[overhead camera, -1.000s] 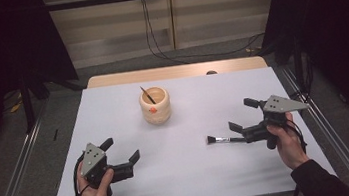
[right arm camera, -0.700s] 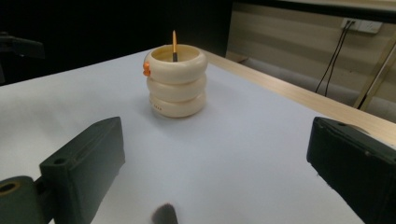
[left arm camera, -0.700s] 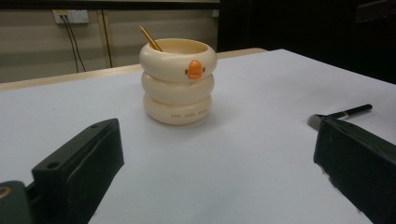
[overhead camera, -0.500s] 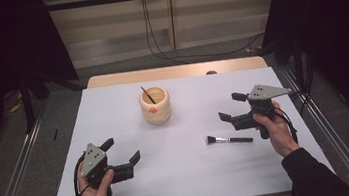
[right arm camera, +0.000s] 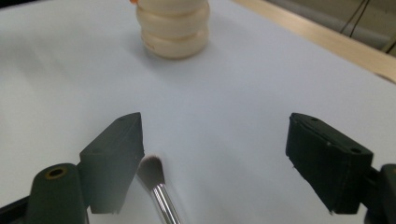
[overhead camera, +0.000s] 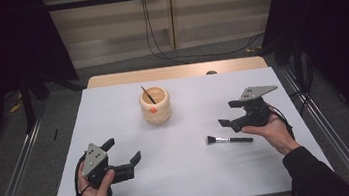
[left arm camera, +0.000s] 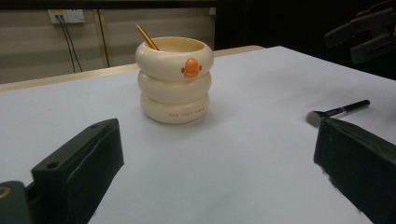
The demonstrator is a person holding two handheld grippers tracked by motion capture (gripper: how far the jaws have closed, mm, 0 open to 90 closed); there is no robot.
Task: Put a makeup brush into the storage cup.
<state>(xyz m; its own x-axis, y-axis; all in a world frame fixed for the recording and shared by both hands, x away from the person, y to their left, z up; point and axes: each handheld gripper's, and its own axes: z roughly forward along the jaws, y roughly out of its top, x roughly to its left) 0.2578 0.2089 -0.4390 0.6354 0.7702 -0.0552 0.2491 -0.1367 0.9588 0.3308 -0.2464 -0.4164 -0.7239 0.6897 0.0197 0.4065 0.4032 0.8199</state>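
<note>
Nearest the person, the left tool (overhead camera: pixel 122 157) rests low on the white worktop (overhead camera: pixel 187 177) with its jaws wide and nothing between them; it points toward the middle of the worktop and plays no part for now.

A little farther out on the right, the right tool (overhead camera: pixel 230 113) hovers just above and behind a small makeup brush (overhead camera: pixel 229 139) that lies flat on the worktop, bristles toward the centre, black handle toward the right hand. The jaws have just been closing a little, yet they stand well apart and grip nothing: in the right gripper view the brush (right arm camera: pixel 158 184) lies just beside the left-hand jaw, its bristle tip and metal ferrule off to one side of the gap, not centred.

The step in hand looks like picking up the brush. To do it well, the tool should likely shift sideways until the handle sits midway between the jaws, come down until the pads straddle the handle rather than the soft bristles, then close squarely across it. A thin, round handle on smooth paper can roll or skid away if one jaw touches first.

Farthest off, well apart from both tools, stands a cream ringed cup (overhead camera: pixel 155 105) with an orange mark and a stick leaning inside, the probable place for the brush.
</note>
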